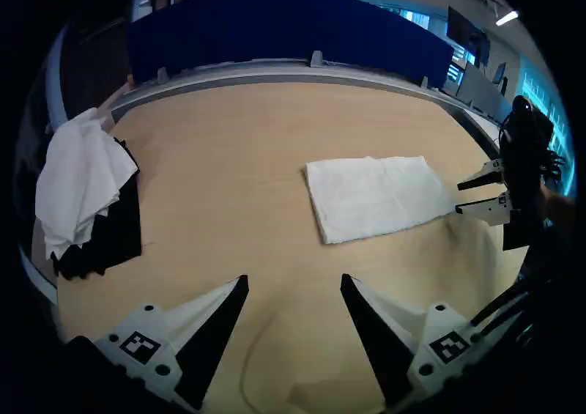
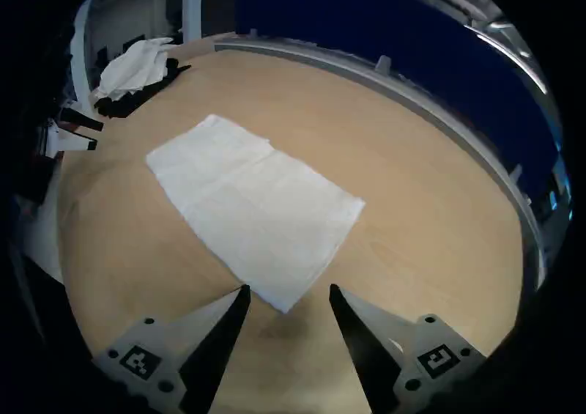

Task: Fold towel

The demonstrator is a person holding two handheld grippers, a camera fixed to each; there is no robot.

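The left tool (image 1: 293,278) stands wide open with nothing between its dark fingers, hovering over bare wood near the counter's (image 1: 220,165) near edge. Each finger base carries a square black-and-white marker (image 1: 139,346); it is a coded pattern, not readable writing.

The right tool (image 2: 288,289) is also spread open and grips nothing. In the right gripper view, the nearest corner of the towel (image 2: 249,205) lies in the gap between its fingertips, with neither finger pressing on the cloth. Whether the tips touch the cloth I cannot tell. In the left gripper view this tool sits at the towel's right short end, held by a dark-gloved hand (image 1: 527,150).

The towel is white and lies flat as a long rectangle around the middle of the counter, with faint crease lines across it. Its long axis runs roughly alongside the counter's far edge. One short end points at the right tool, the other toward the counter's left side.

At the counter's left edge, well apart from the towel, a heap of white cloth (image 1: 77,176) is draped over black fabric (image 1: 110,238). A blue divider (image 1: 286,29) stands along the far edge.
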